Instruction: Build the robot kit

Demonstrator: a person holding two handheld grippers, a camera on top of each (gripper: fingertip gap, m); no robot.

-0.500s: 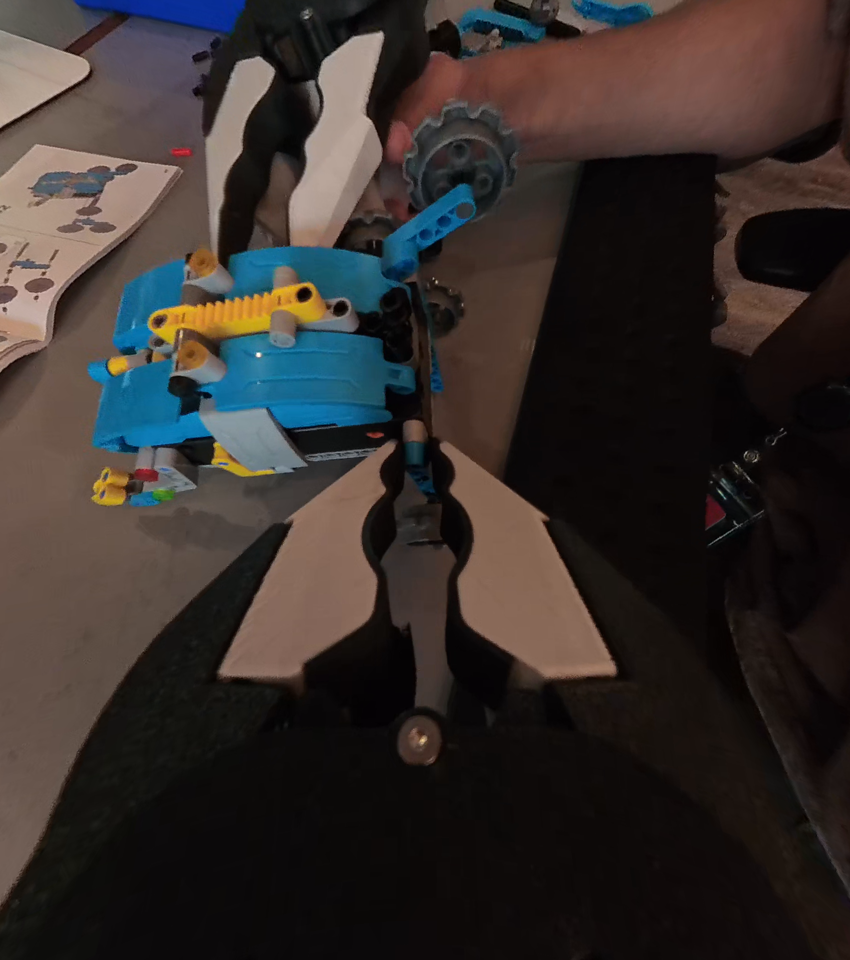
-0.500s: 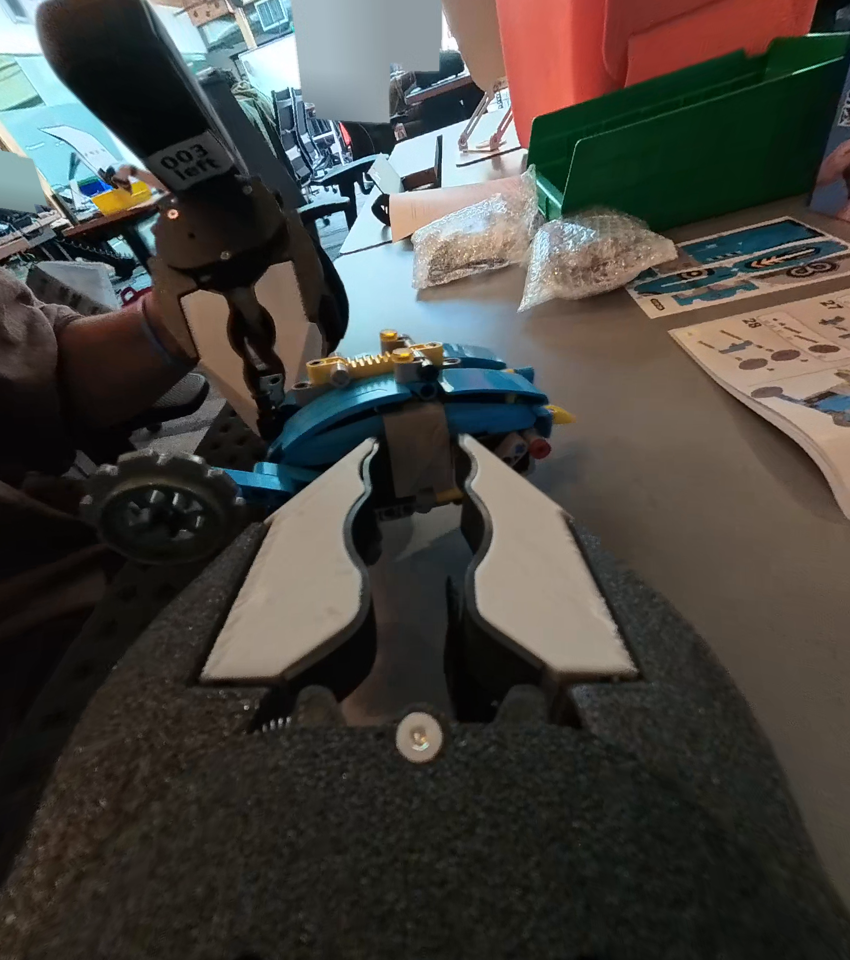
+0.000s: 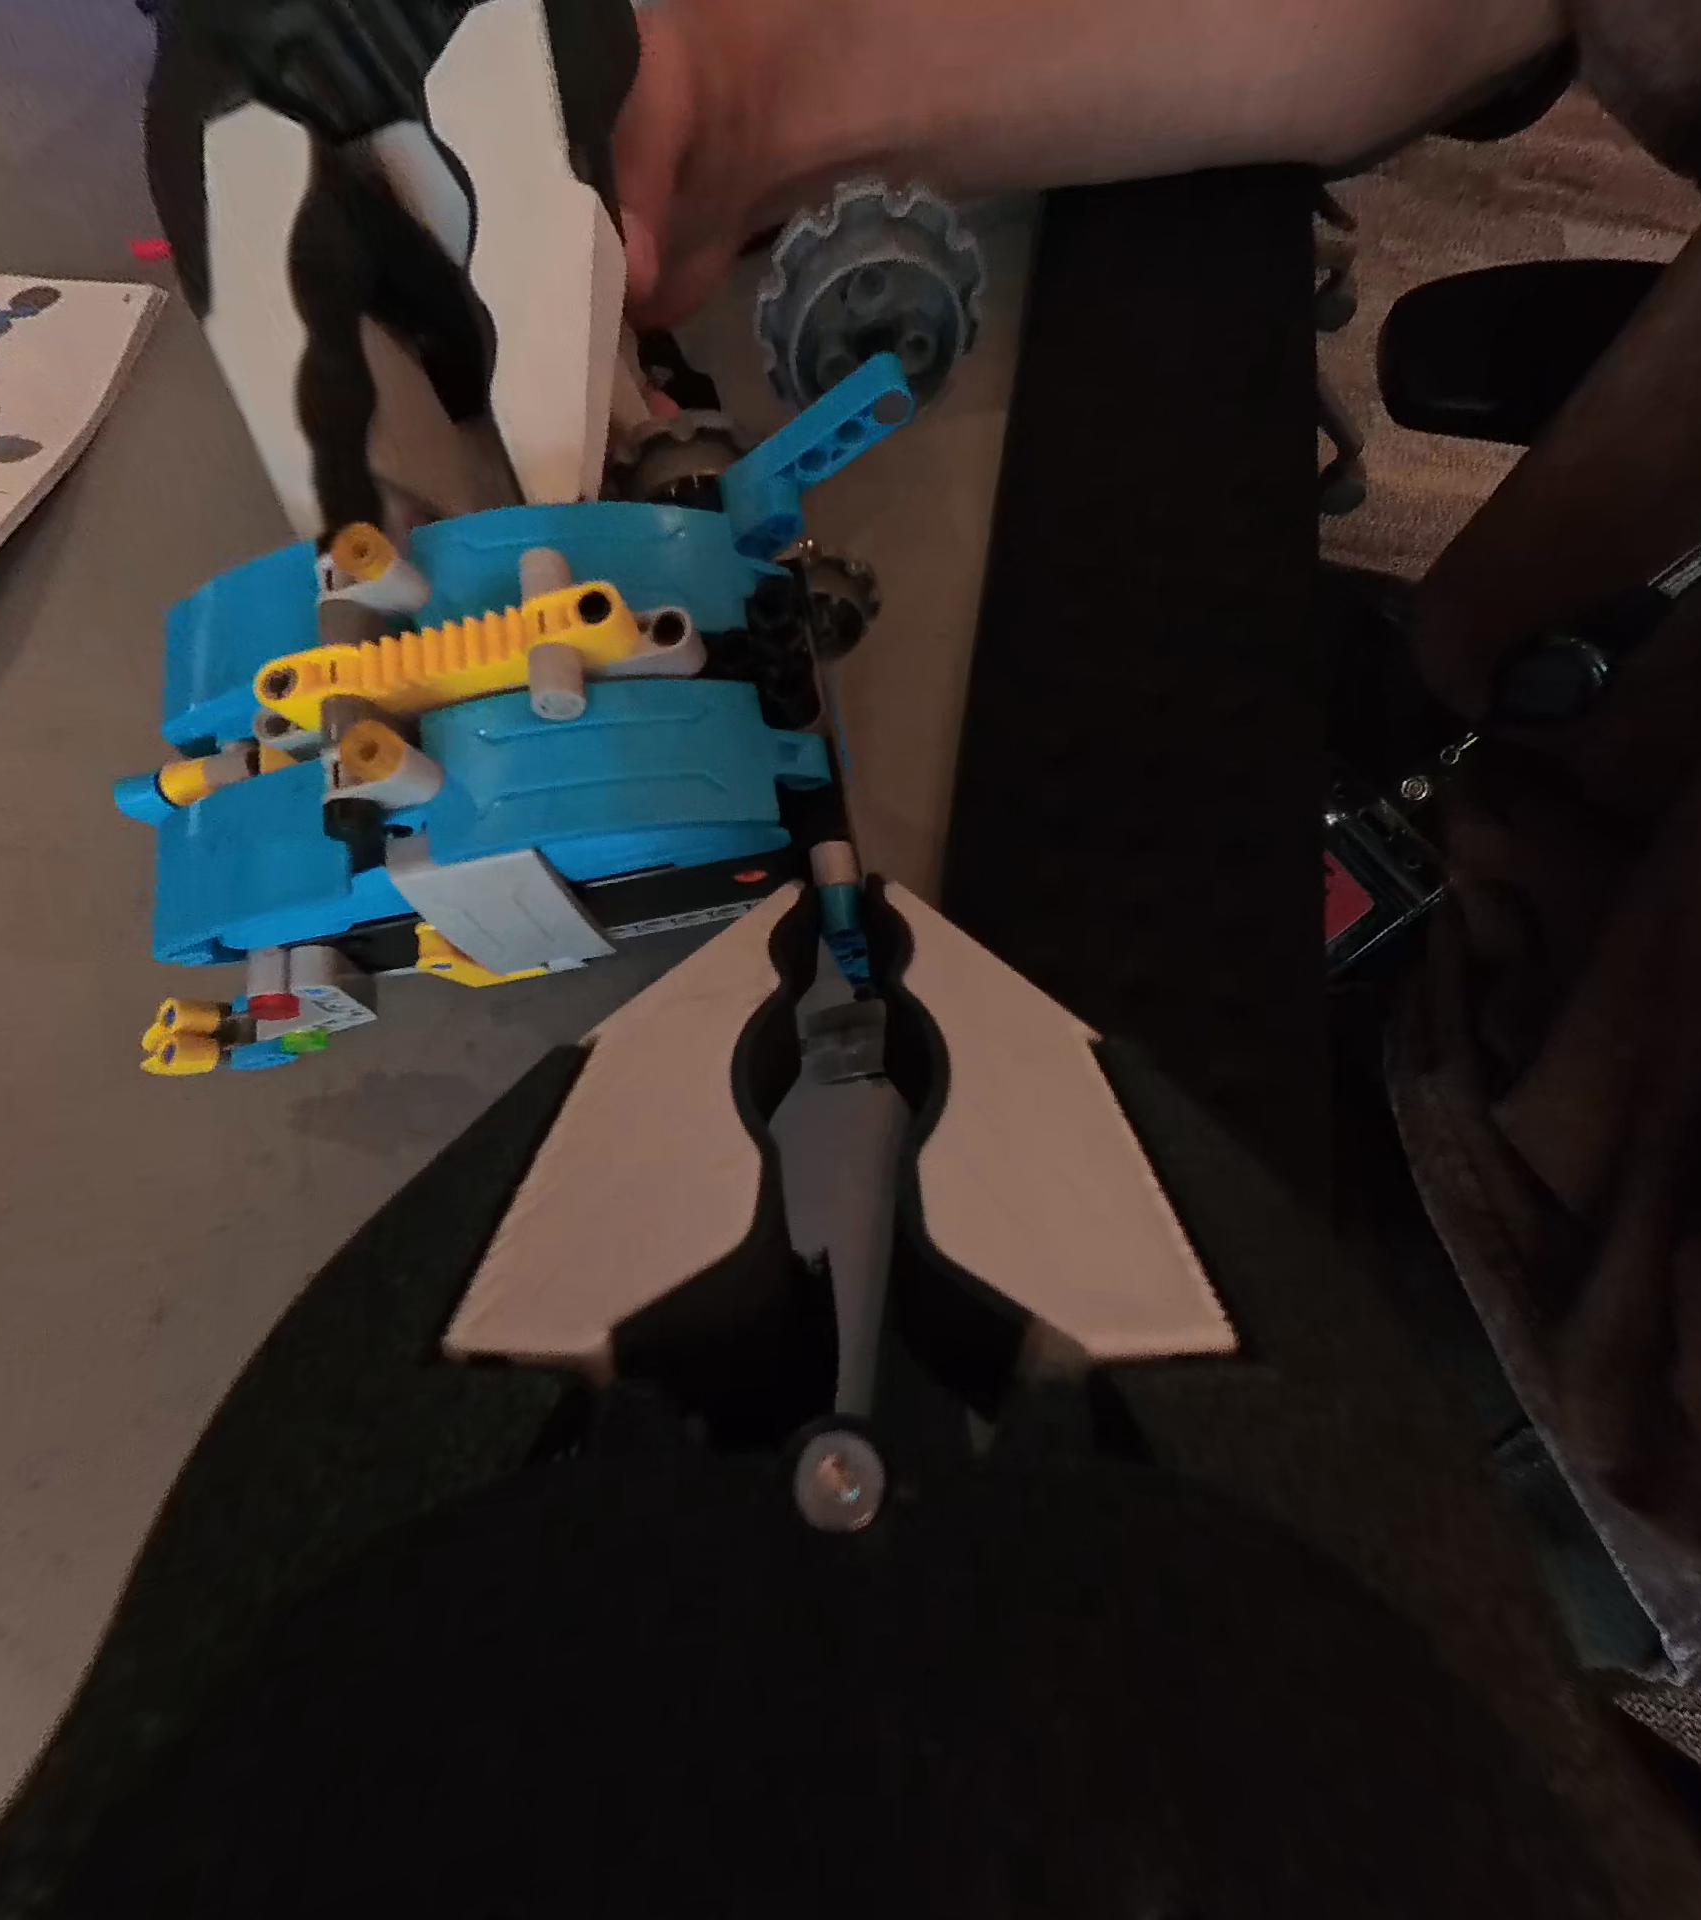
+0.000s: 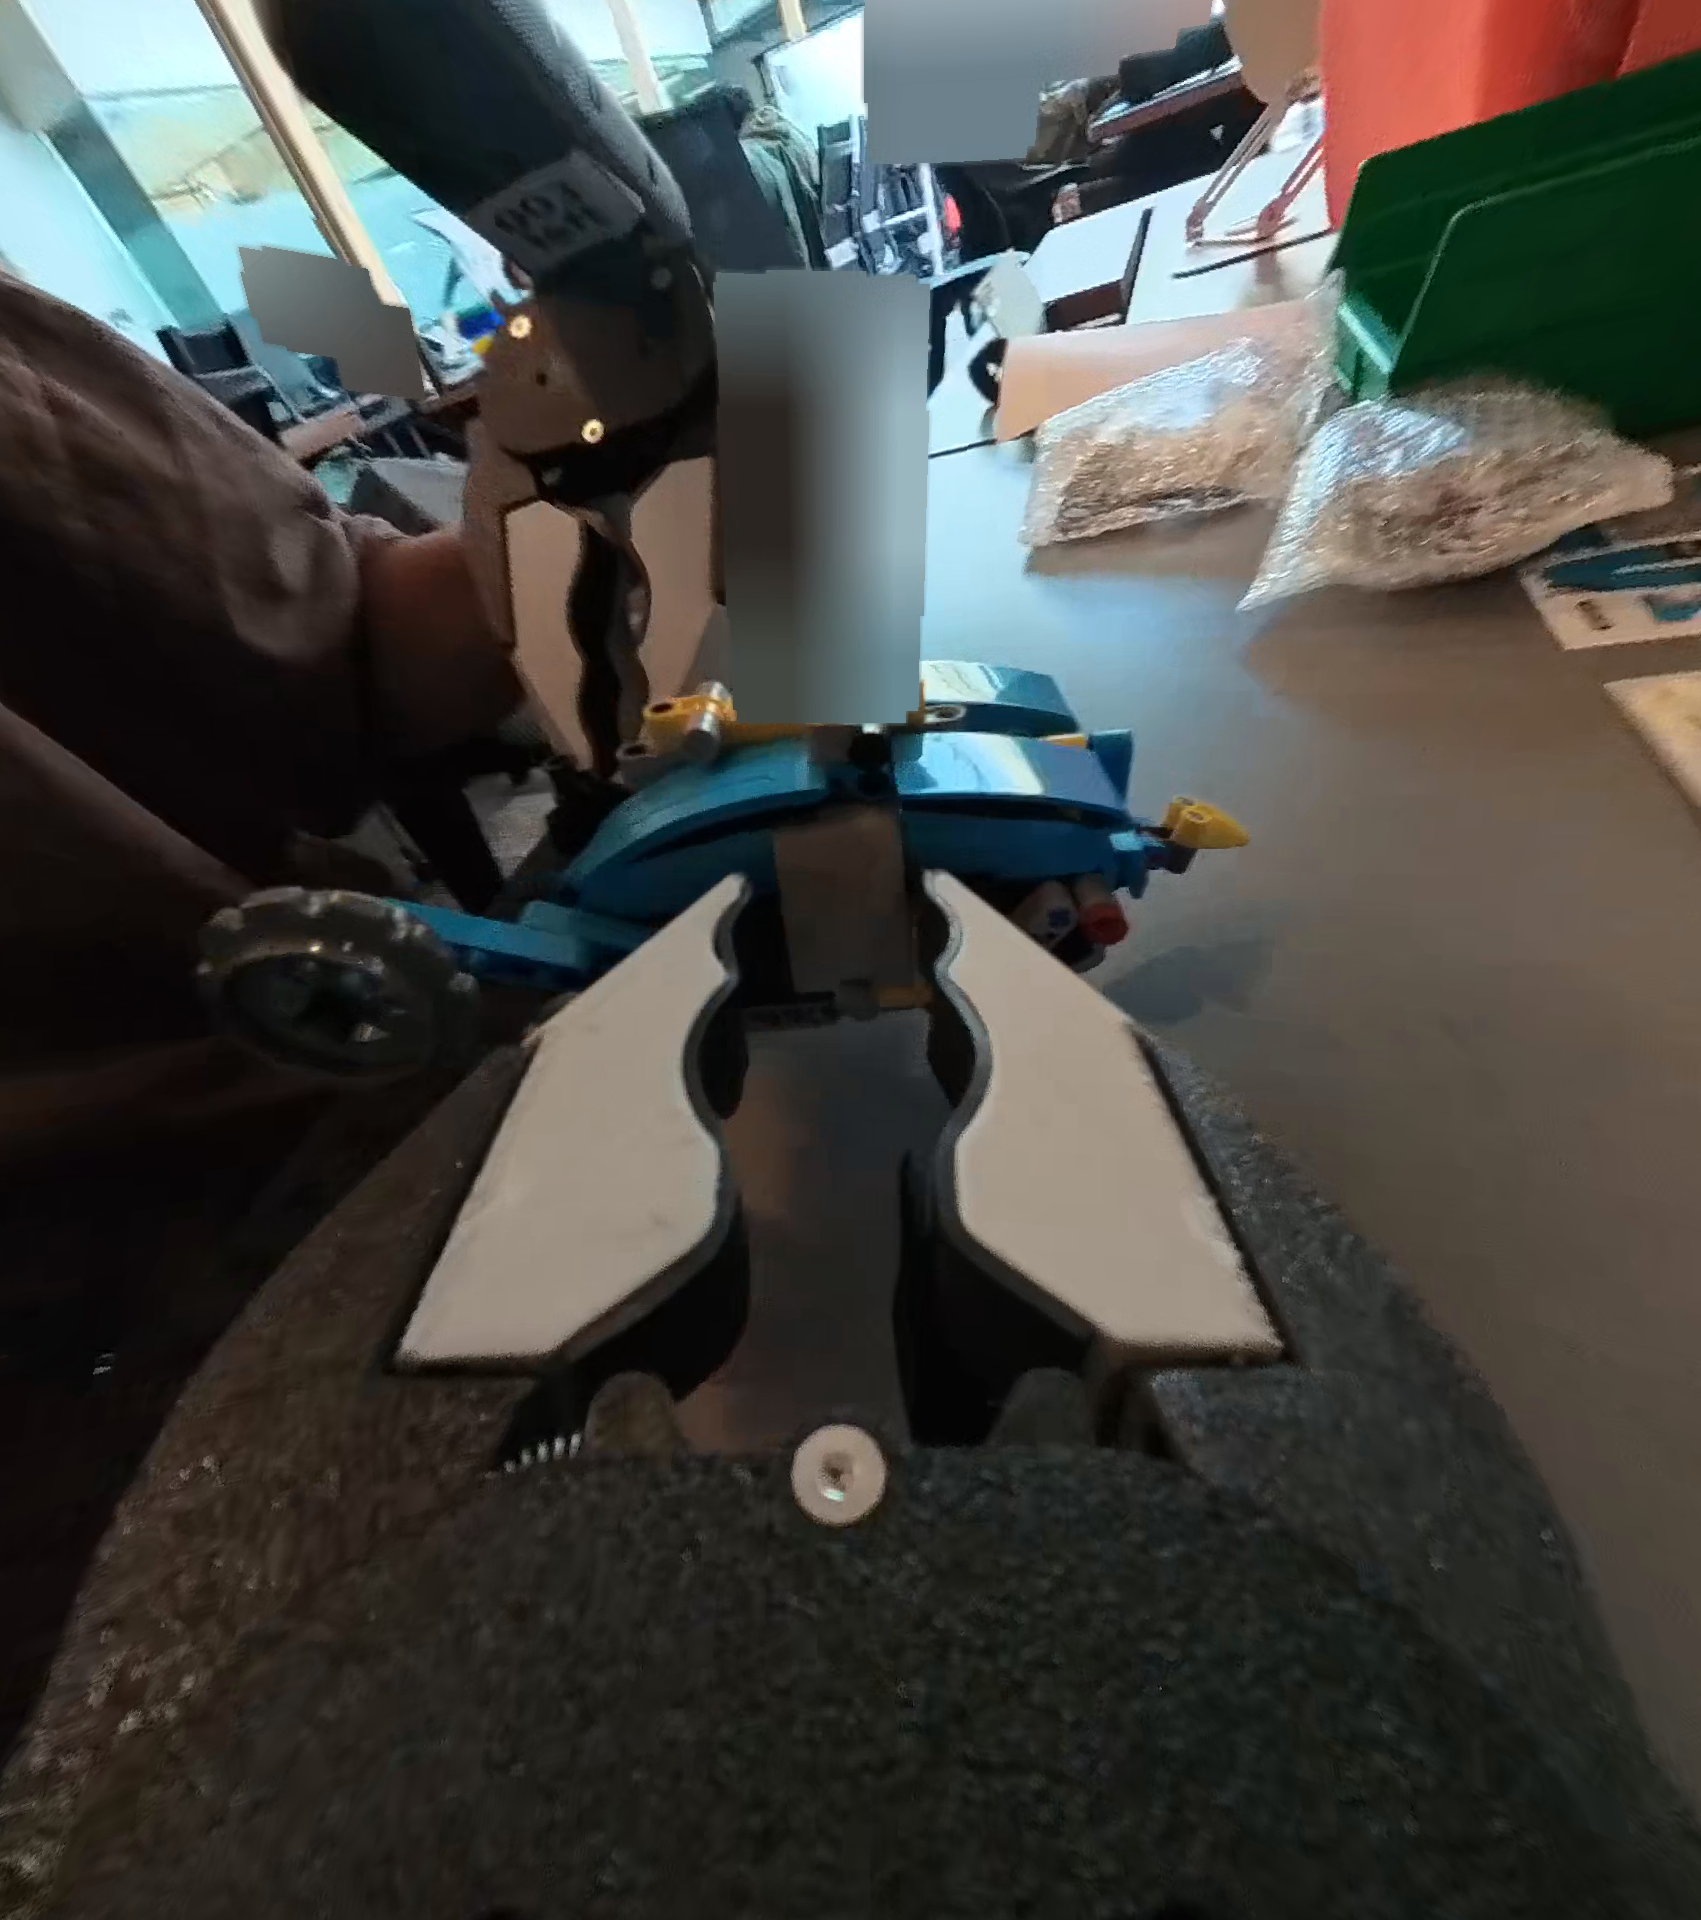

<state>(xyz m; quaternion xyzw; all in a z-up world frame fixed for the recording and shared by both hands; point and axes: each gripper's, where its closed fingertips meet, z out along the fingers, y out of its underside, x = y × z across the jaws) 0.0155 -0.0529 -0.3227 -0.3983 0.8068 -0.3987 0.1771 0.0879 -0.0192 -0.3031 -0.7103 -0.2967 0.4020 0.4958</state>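
Now the left gripper (image 3: 841,914) is pinching narrow on a teal pin (image 3: 842,925) at the blue brick model's (image 3: 513,769) rear, at six o'clock. Its long axis is running nine-to-three on the tabletop (image 3: 46,1143). The right gripper (image 4: 835,904), fingers (image 4: 617,1091) half spread, is bracketing the model's grey panel (image 4: 838,904). At one o'clock, two plastic bags (image 4: 1438,499) are holding small parts beside a green bin (image 4: 1604,260).
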